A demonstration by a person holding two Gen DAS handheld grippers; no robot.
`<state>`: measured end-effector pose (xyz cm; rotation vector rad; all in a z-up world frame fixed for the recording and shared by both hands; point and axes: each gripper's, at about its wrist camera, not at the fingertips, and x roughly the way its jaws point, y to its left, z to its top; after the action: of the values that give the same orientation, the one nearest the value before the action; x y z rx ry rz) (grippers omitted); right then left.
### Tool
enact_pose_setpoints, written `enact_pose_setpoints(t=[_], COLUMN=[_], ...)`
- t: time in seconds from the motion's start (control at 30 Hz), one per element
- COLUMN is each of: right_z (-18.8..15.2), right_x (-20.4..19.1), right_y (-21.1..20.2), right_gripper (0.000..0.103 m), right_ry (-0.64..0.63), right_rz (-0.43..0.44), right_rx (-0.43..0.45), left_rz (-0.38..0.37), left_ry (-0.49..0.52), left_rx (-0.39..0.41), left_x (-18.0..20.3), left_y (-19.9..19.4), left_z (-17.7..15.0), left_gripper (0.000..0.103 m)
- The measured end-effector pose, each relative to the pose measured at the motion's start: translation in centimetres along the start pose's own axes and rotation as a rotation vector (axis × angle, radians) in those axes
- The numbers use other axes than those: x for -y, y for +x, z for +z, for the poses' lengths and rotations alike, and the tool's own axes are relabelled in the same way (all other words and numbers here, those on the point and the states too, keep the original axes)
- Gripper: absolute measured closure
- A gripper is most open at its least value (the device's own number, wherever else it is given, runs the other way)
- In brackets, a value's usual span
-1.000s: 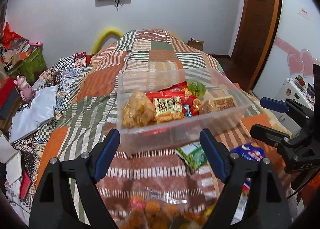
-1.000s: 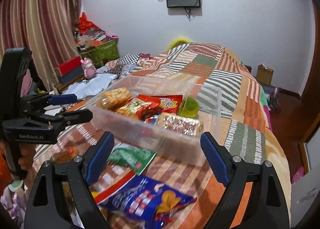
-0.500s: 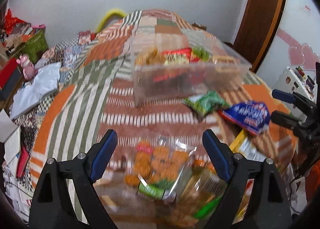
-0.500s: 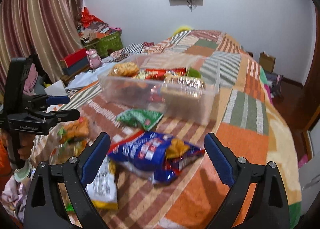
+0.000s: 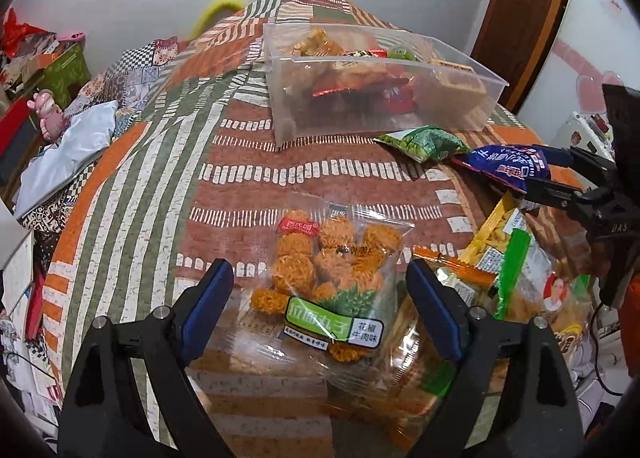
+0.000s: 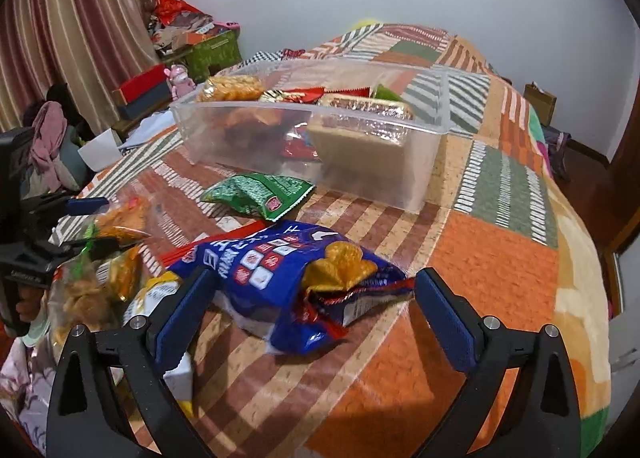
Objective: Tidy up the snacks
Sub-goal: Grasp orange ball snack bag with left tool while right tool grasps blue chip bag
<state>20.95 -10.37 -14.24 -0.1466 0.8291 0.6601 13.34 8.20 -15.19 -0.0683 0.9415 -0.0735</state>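
A clear plastic bin (image 5: 494, 91) (image 6: 424, 173) with several snacks in it stands on the patchwork bedspread. My left gripper (image 5: 320, 300) is open, its jaws on either side of a clear bag of orange noodle balls (image 5: 332, 262). My right gripper (image 6: 312, 306) is open, its jaws on either side of a blue chip bag (image 6: 292, 282); that bag also shows in the left wrist view (image 5: 508, 165). A green snack pack (image 5: 424, 141) (image 6: 260, 193) lies in front of the bin.
More snack bags (image 5: 516, 274) lie piled at the near edge of the bed between the two grippers. Boxes and clutter (image 6: 192, 53) stand on the floor left of the bed. A wooden door (image 5: 524, 13) is at the right.
Both grippers have pulled back from the bin and dropped lower. The left now straddles the noodle-ball bag and the right straddles the blue chip bag. Both stay open.
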Motion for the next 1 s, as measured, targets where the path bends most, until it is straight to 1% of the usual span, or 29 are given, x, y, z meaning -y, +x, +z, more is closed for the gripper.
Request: enact_pose_setpoints(t=[0.2,0.27,0.3,0.33,0.4,0.43,0.47,0.5,0.57,0.63,0.7,1.0], right_z=[0.5,0.7,0.7,0.8,0.7,0.7,0.7,0.7,0.6,0.5,0.3,0.0], right_x=[0.3,0.3,0.3,0.2,0.1,0.1,0.1,0.1,0.1,0.0,-0.2,-0.1], right_y=[0.9,1.1,1.0,1.1,1.2,1.2,1.2,1.5,1.7,1.4,1.1,-0.4], right_gripper=[0.0,0.0,0.003,0.004,0.01,0.019,0.038,0.044,0.046,0.048,0.051,0.055], right_ry=[0.008,0.0,-0.005,-0.01,-0.024,-0.026,-0.029,-0.027,-0.017,-0.019,-0.018,-0.004], right_rz=[0.04,0.047,0.048,0.048,0.055,0.07,0.093,0.116,0.111,0.107,0.099,0.071], right_rx=[-0.011,-0.012,-0.008,-0.008,-0.012,-0.013,-0.023,-0.041,-0.04,-0.028,-0.014,0.027], left_rz=[-0.016,-0.021,-0.019,-0.02,-0.017,-0.017,-0.018,-0.019,-0.015,-0.003,0.005,0.007], left_ry=[-0.06,-0.065,-0.062,-0.056,-0.049,-0.045,-0.043,-0.042,-0.038,-0.03,-0.024,-0.01], left_rx=[-0.036,-0.031,-0.025,-0.021,-0.013,-0.01,-0.007,-0.003,0.0,0.007,0.015,0.089], left_x=[-1.3,-1.4,-1.4,-1.3,-1.1,-1.0,-1.0,-0.9,-0.9,-0.7,-0.5,0.4], left_y=[1.6,1.8,1.8,1.8,1.8,1.8,1.8,1.7,1.6,1.4,1.1,-1.6], left_z=[0.3,0.4,0.5,0.5,0.5,0.5,0.5,0.5,0.6,0.6,0.5,1.0], left_gripper=[0.015,0.018,0.02,0.025,0.028,0.03,0.033,0.035,0.039,0.041,0.041,0.042])
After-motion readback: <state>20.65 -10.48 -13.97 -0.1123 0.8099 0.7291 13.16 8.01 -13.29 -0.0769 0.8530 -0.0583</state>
